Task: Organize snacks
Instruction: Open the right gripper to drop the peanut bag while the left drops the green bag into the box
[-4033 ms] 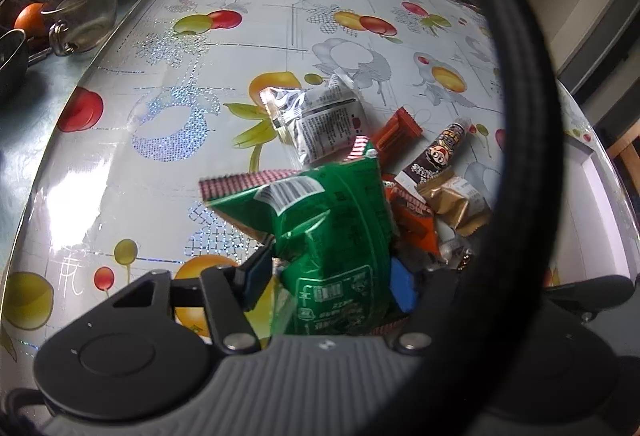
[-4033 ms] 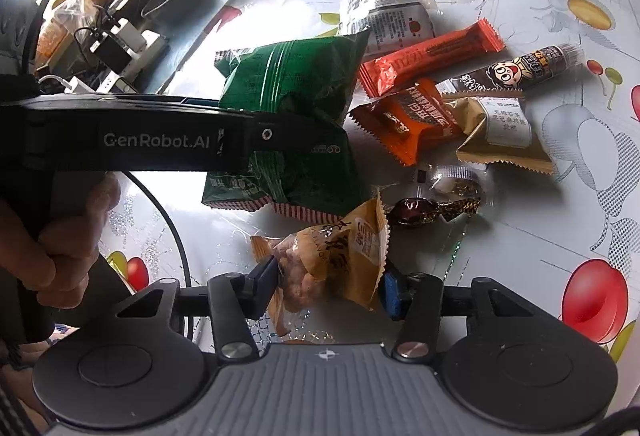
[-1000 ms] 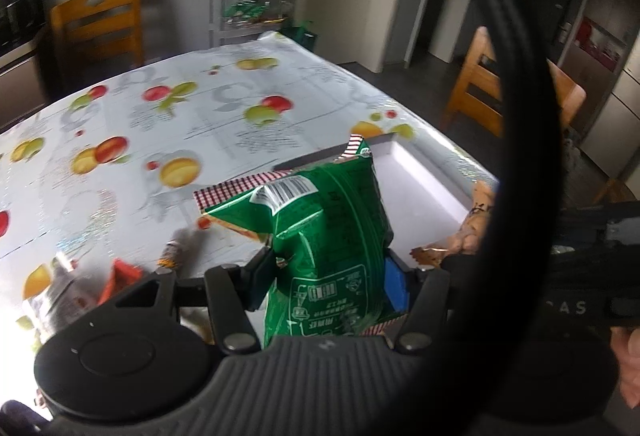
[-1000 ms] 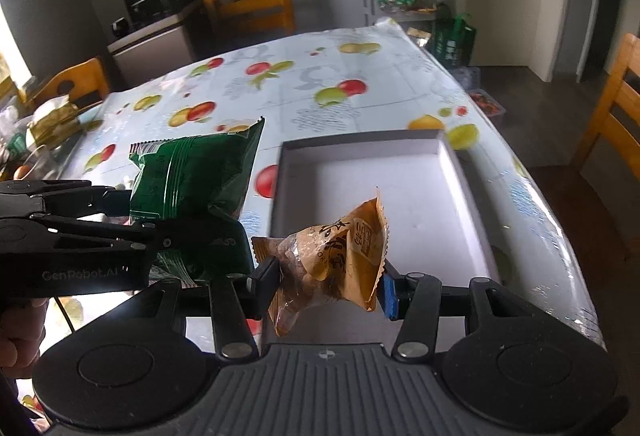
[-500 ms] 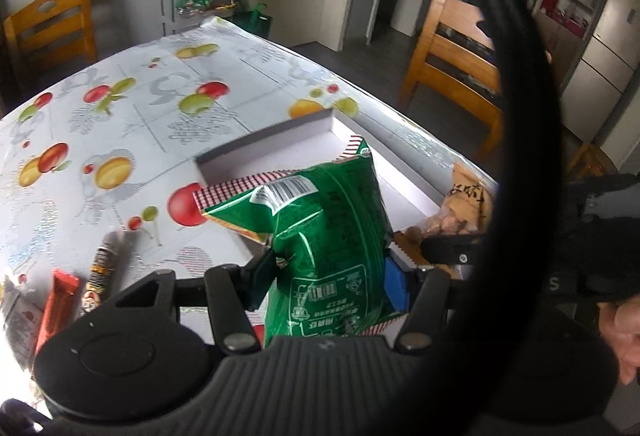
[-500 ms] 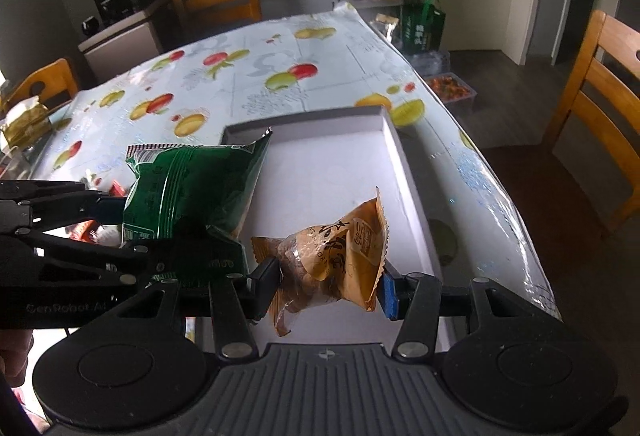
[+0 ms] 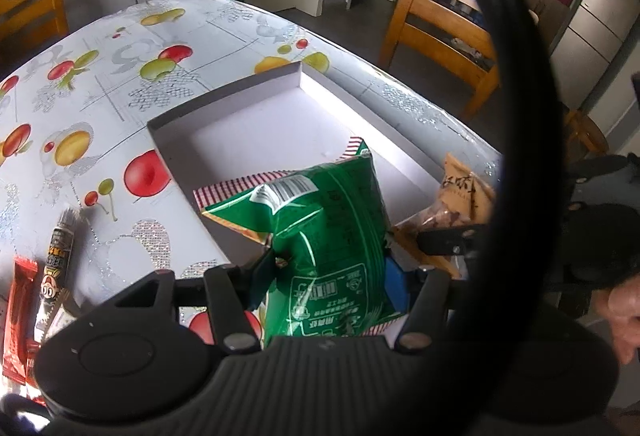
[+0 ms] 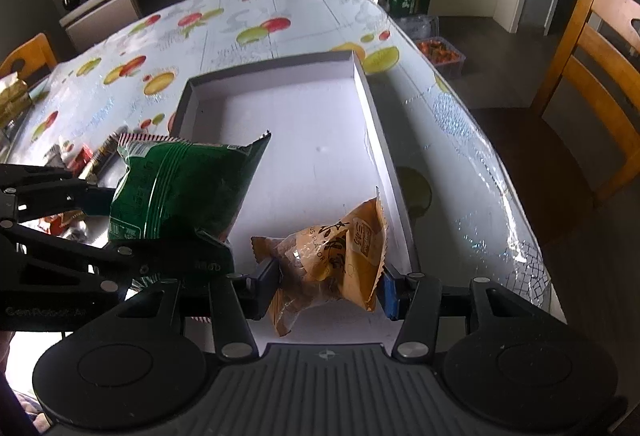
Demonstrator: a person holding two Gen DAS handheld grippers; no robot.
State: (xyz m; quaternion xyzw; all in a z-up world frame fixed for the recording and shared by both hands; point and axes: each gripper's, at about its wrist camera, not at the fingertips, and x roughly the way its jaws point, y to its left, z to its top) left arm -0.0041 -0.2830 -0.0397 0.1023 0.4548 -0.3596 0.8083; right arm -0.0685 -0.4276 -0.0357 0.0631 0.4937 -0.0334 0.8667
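Two handheld black plastic grippers hover side by side over a shallow rectangular white cardboard tray (image 8: 372, 104) that sits on a table covered with a glossy fruit-print oilcloth (image 8: 280, 4). The left gripper (image 7: 330, 272) pinches one puffy, crinkled green foil snack bag (image 7: 320, 236) with a red-and-white striped seal edge; the bag hangs above the tray's near left part. The right gripper (image 8: 328, 286) is clamped on one smaller orange-yellow snack pouch (image 8: 336, 248) with a clear window and zigzag-cut ends, held above the tray's near right corner, close to its right wall. The tray's floor is smooth and bare.

Left of the tray, on the oilcloth, lie loose snacks: one slim dark sausage stick (image 7: 56, 268) with a cartoon face, beside flat red wrappers (image 7: 20, 312) whose count is unclear. One wooden slatted chair (image 8: 592, 84) stands right of the tray, off the table.
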